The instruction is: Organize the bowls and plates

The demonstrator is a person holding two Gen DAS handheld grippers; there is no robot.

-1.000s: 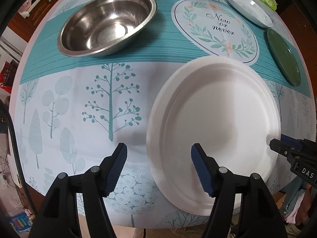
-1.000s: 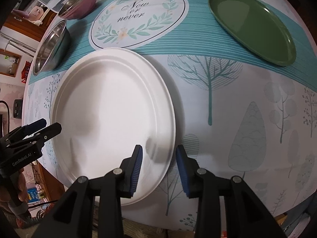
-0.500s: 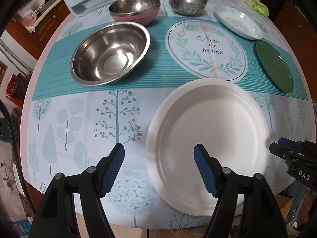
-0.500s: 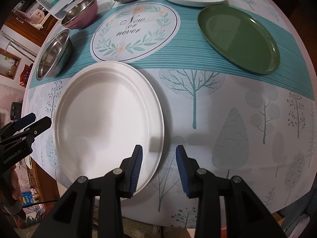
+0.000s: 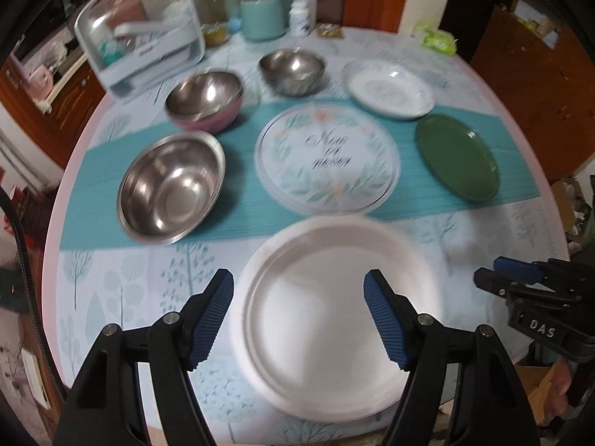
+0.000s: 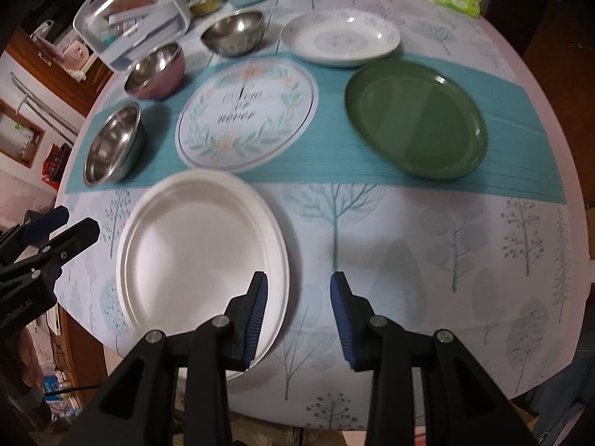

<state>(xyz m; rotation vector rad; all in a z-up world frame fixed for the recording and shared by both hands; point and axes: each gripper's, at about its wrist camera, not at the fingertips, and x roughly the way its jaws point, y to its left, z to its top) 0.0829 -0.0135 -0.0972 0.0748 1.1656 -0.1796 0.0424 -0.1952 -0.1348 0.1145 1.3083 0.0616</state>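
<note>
Left wrist, white plate [image 5: 334,316] round, blurred

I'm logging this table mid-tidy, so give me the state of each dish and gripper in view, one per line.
white plate: flat on table, empty, not held
green plate: flat, empty
patterned plate: flat, empty
large steel bowl: upright, empty
pink bowl: upright, steel inside, alone or nested unclear
small steel bowl: upright, empty
left gripper: open, above white plate
right gripper: open, holding nothing
</note>
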